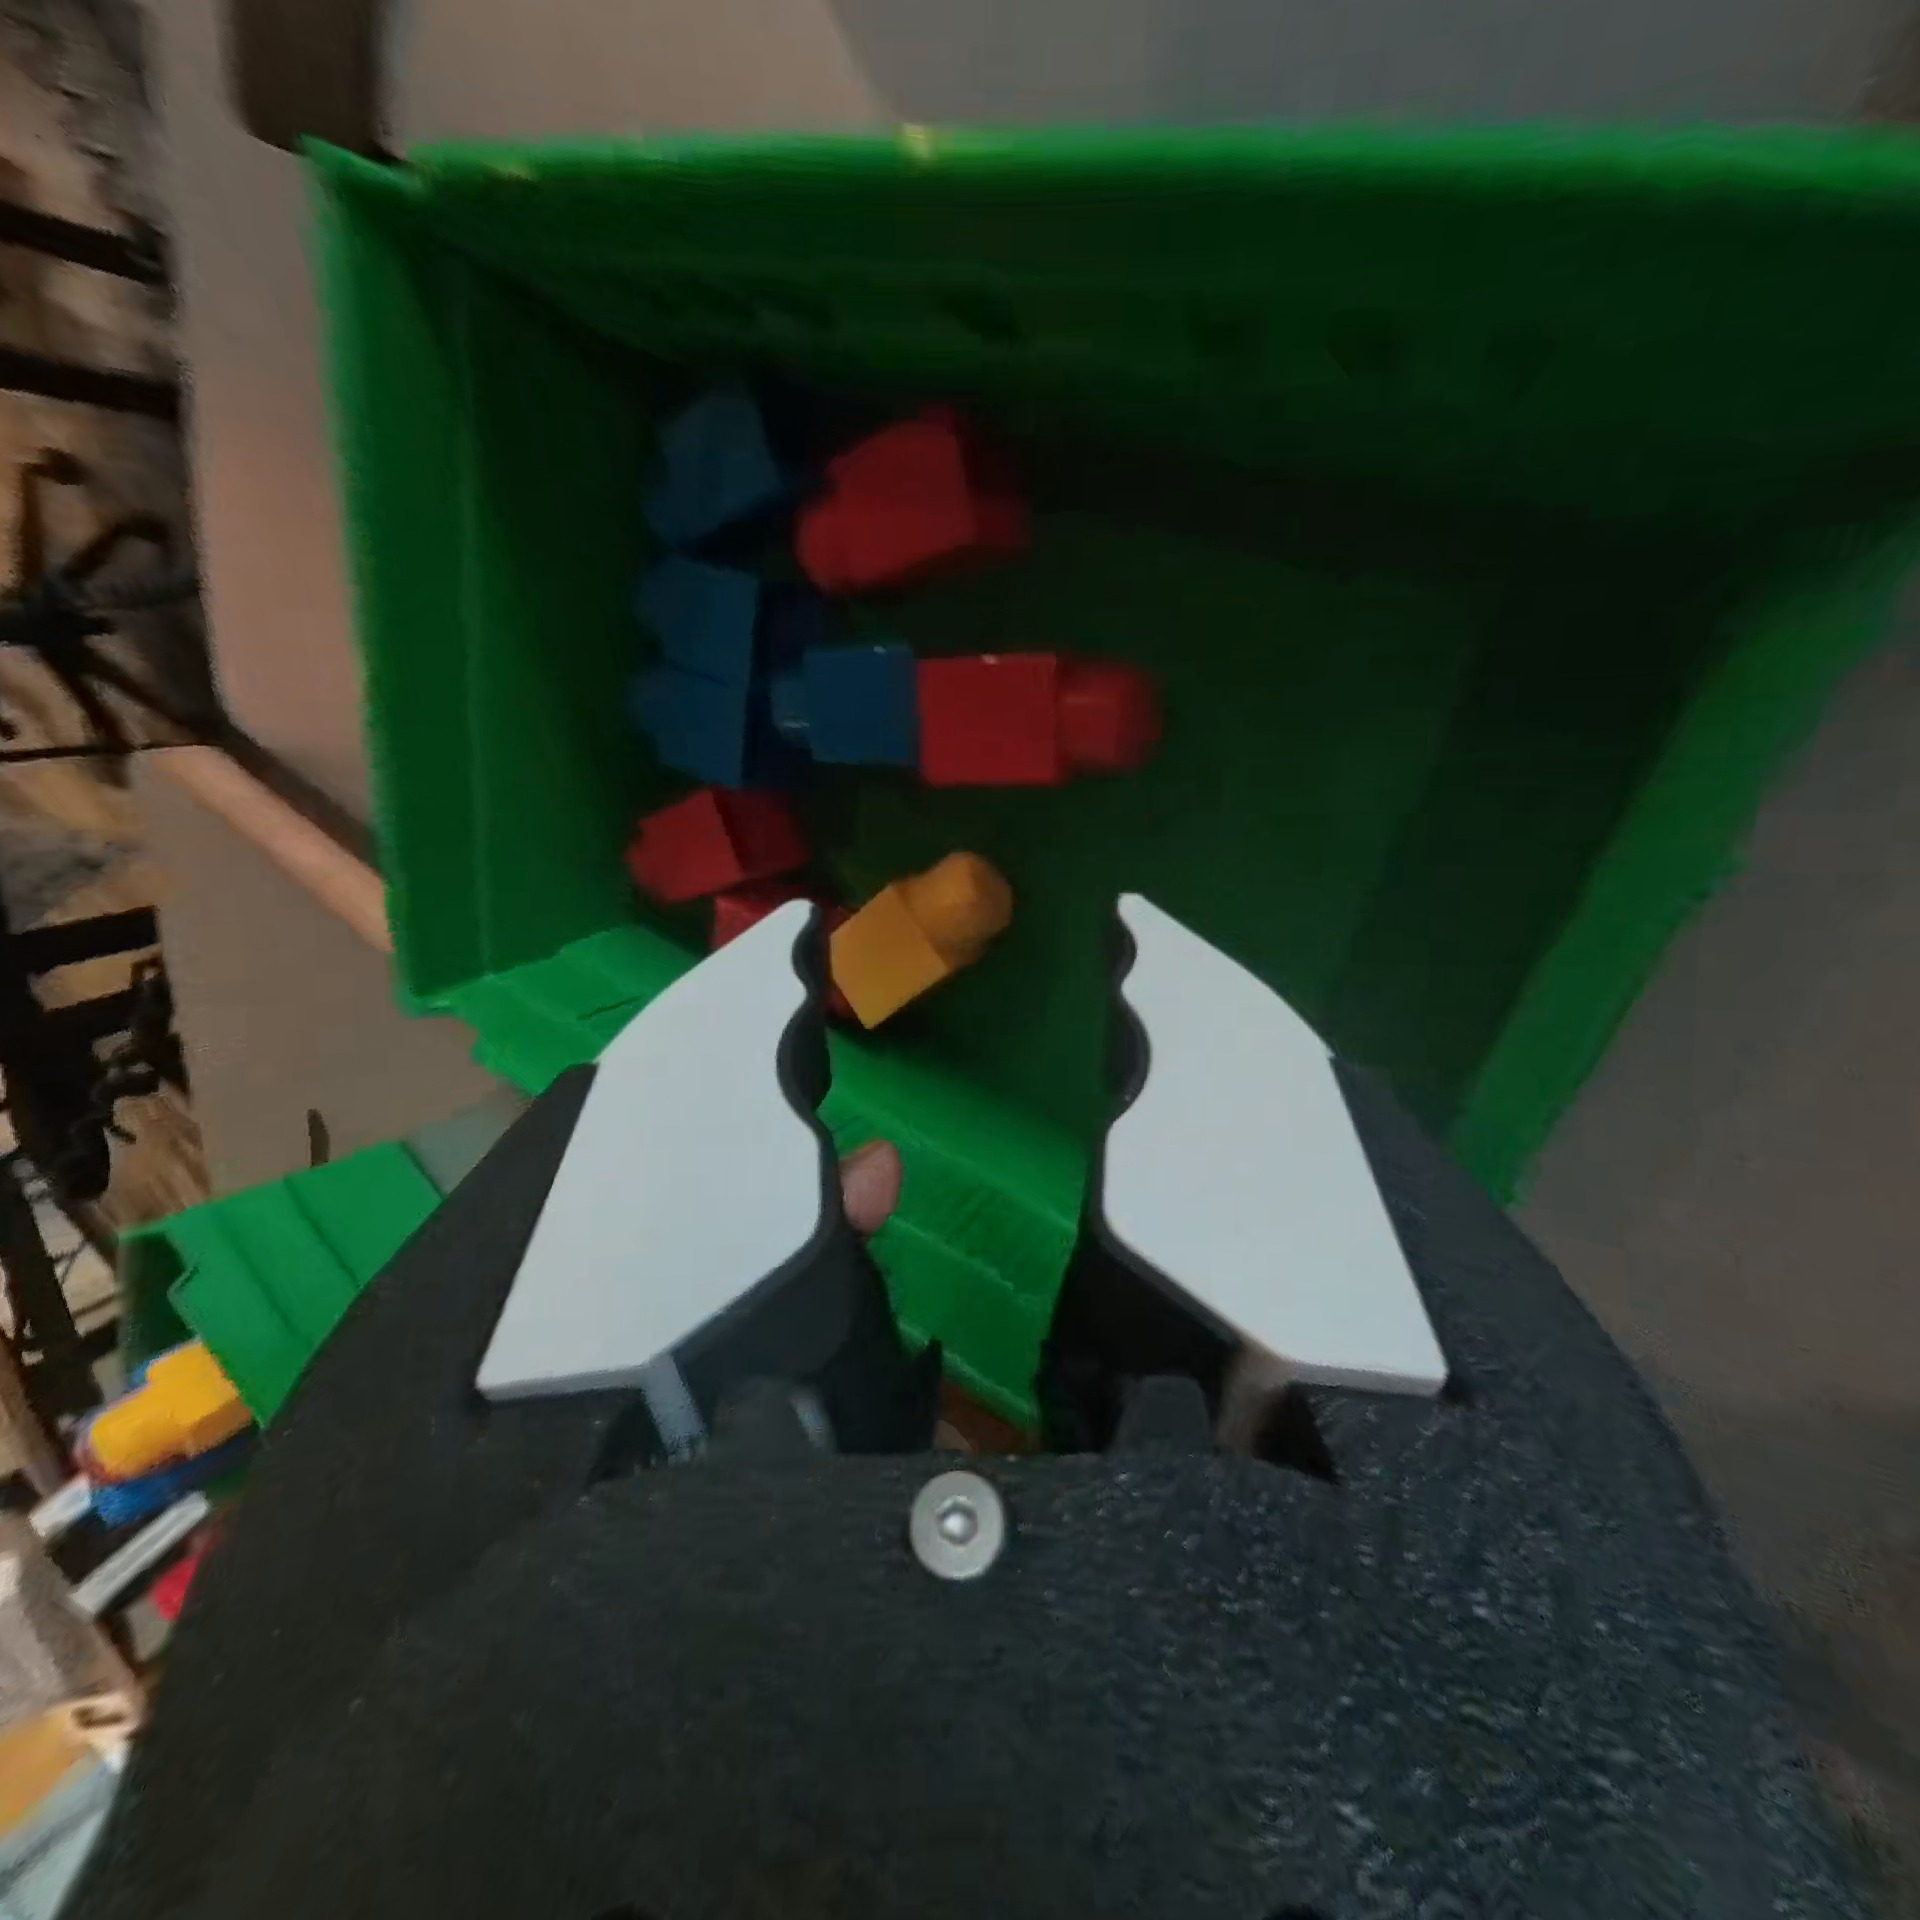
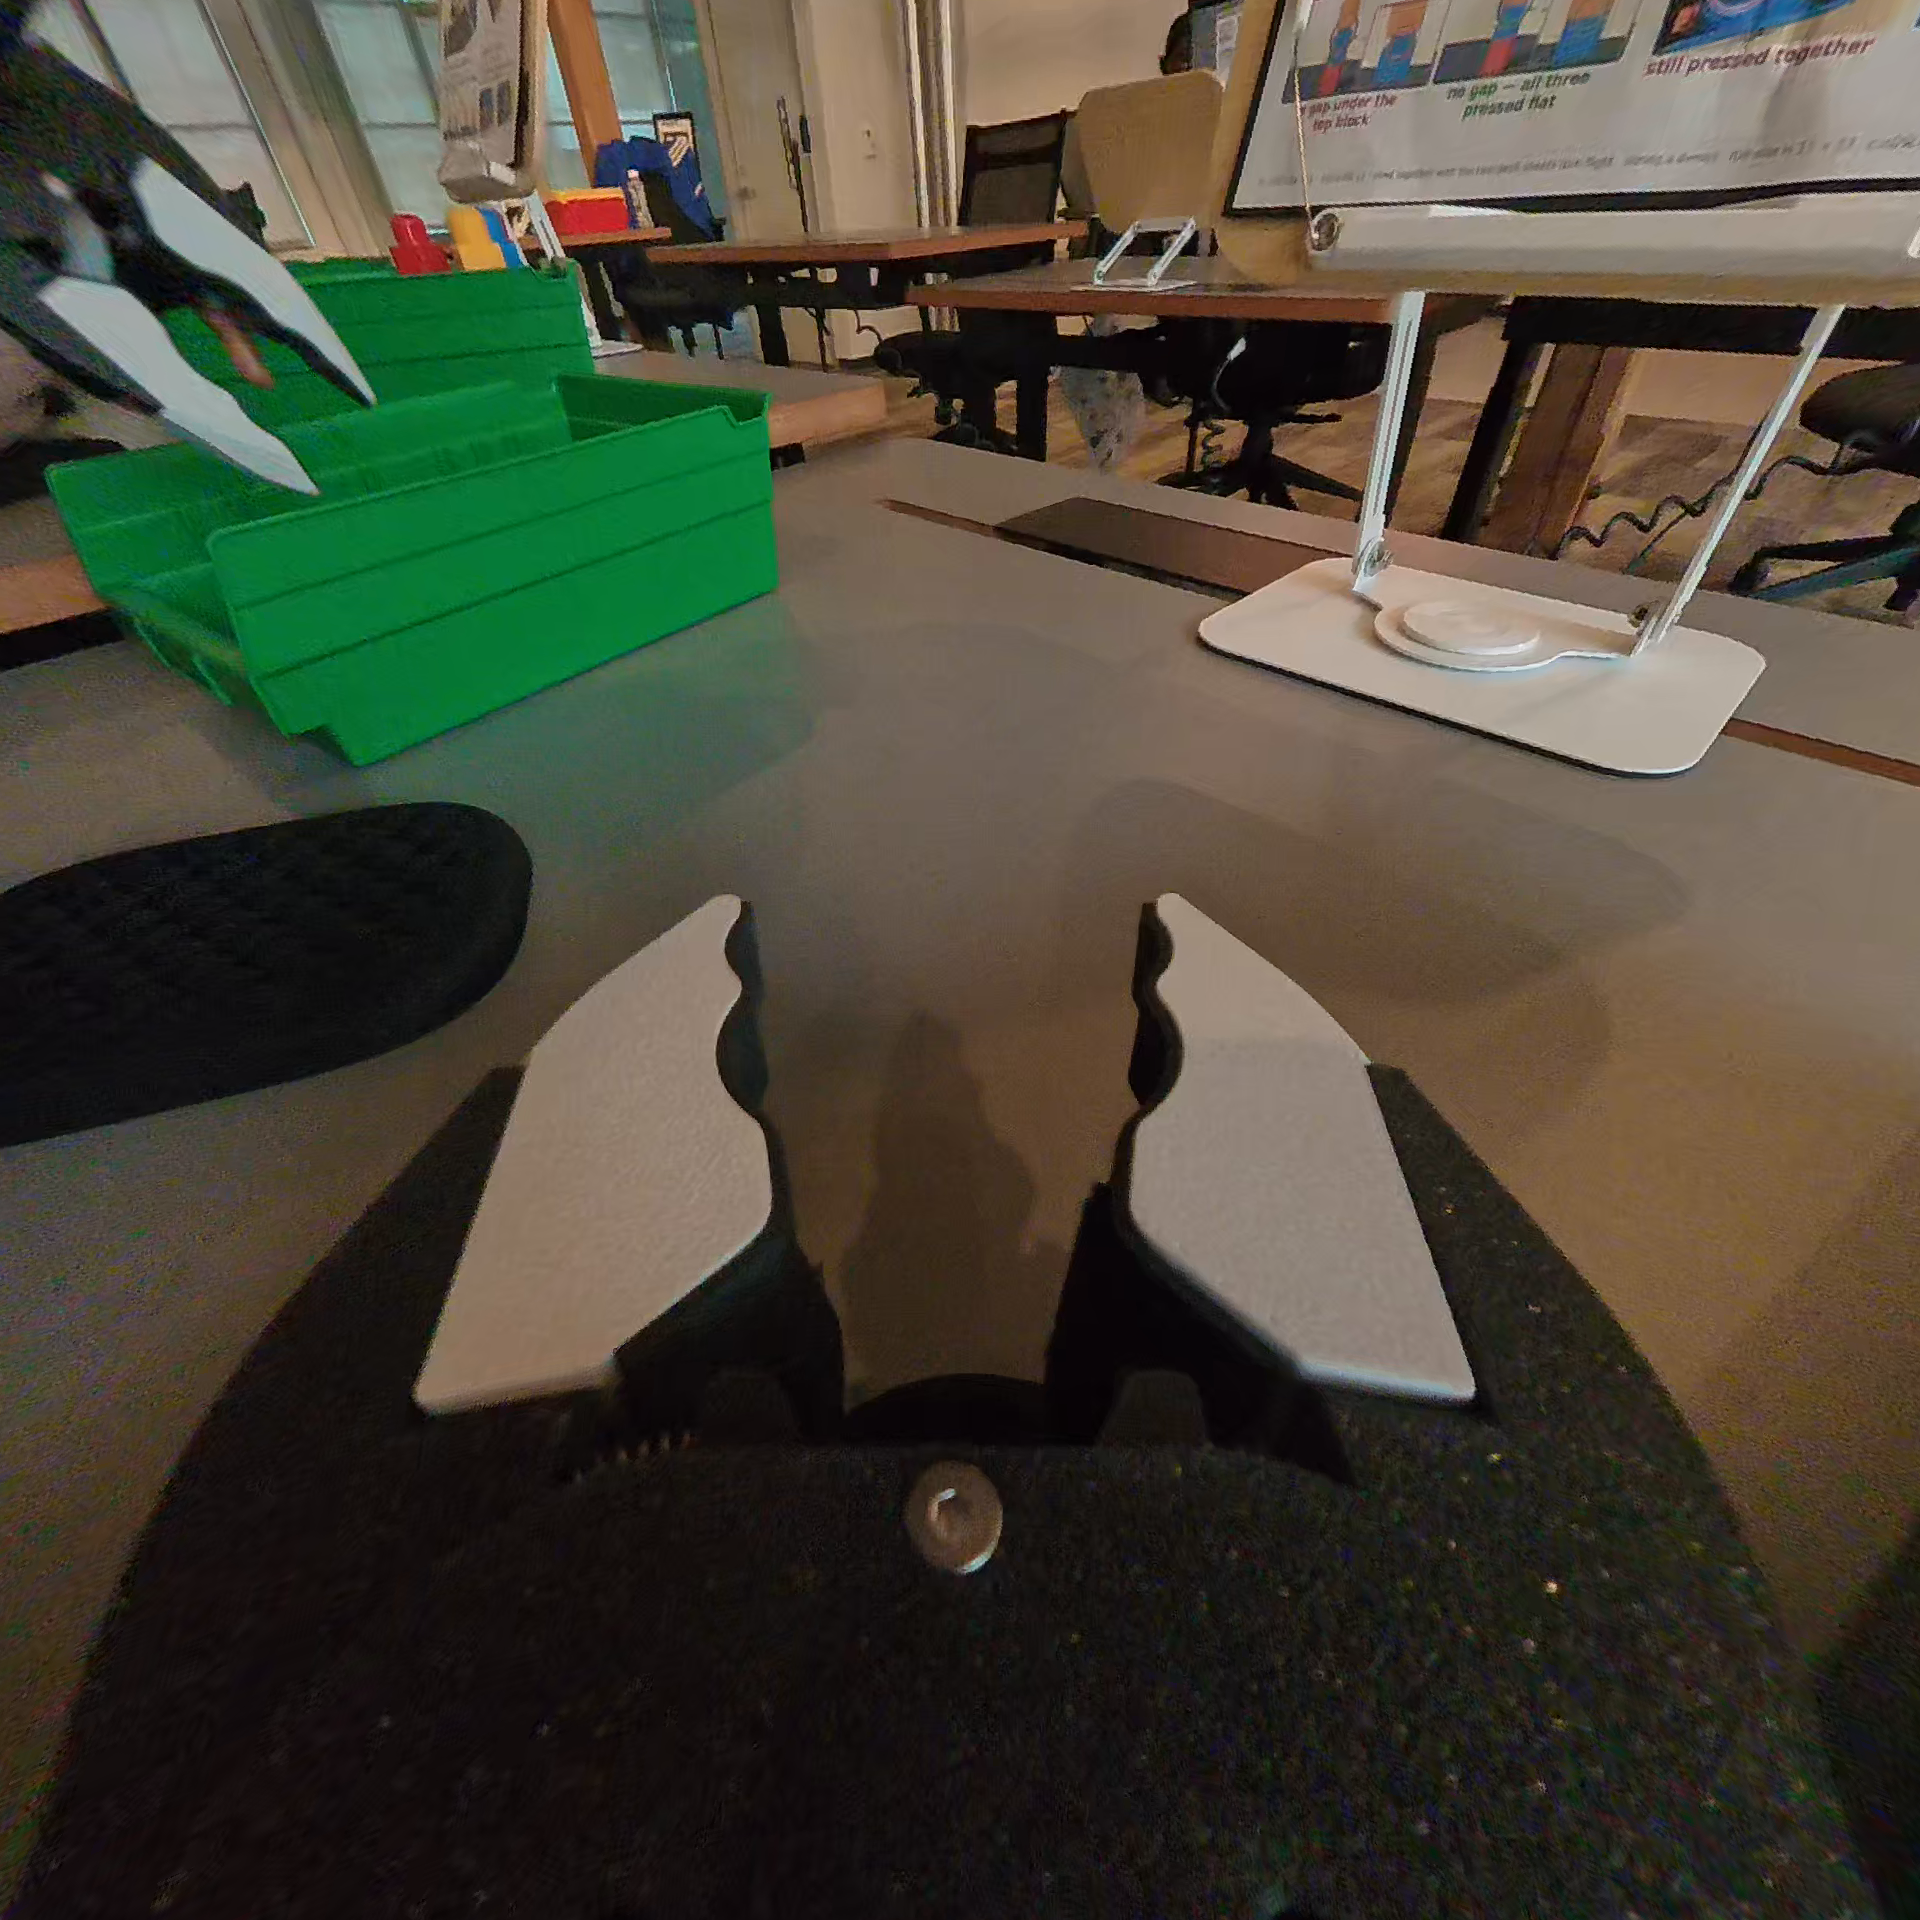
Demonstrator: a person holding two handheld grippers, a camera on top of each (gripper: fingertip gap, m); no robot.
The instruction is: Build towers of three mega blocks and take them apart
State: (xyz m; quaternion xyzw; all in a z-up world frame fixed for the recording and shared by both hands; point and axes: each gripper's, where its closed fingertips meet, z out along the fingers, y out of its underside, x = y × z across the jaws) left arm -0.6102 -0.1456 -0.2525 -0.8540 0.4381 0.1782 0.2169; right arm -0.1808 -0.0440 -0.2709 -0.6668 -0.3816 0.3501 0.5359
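A green bin [image 1: 1299, 343] holds several loose mega blocks along its left side: blue ones [image 1: 707, 665], red ones [image 1: 904, 499], a joined blue-and-red pair [image 1: 935, 717] and a yellow block [image 1: 920, 935]. My left gripper [image 1: 966, 914] hovers open and empty above the bin, its left finger close beside the yellow block. In the right wrist view the left gripper [image 2: 343, 447] shows over the green bin [image 2: 499, 582] at the far left. My right gripper [image 2: 945, 914] is open and empty, low over the grey table [image 2: 1039, 727].
A second green bin [image 1: 281, 1288] lies beside the first, with more blocks [image 1: 166, 1413] below it. A black oval pad [image 2: 229, 956] lies left of the right gripper. A white stand [image 2: 1486, 665] carrying an instruction sheet is at the right. Other tables and chairs stand behind. There is about 45 cm between the tips of the two grippers.
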